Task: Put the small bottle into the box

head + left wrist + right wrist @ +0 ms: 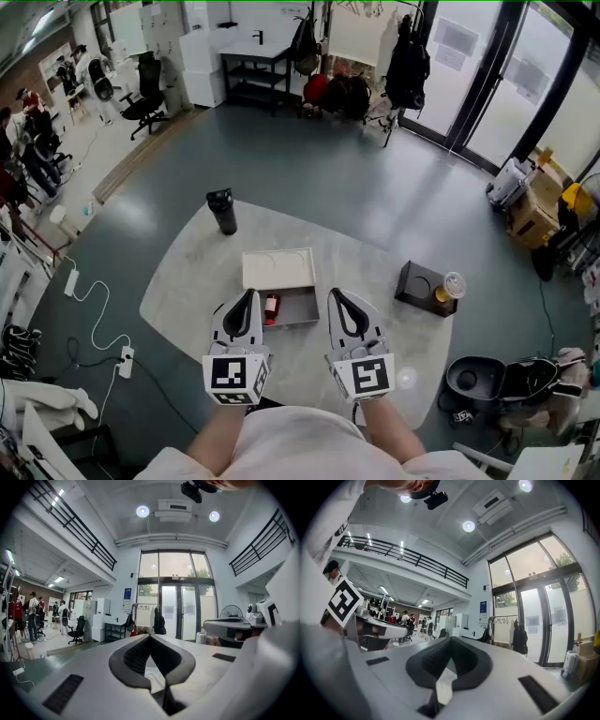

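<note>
Over table, left hand-held gripper closed, empty

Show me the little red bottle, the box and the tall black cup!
small bottle [272, 307], head view, red body.
box [302, 304], head view, bare grey floor.
black cup [223, 215], head view, its side.

Right tool jaws together, empty, pointing level toward glass doors, balcony railing above

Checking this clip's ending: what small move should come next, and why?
Probably none beyond drawing back: the small bottle already lies in the open box, and the left tongs and right tongs are shut, empty.
</note>
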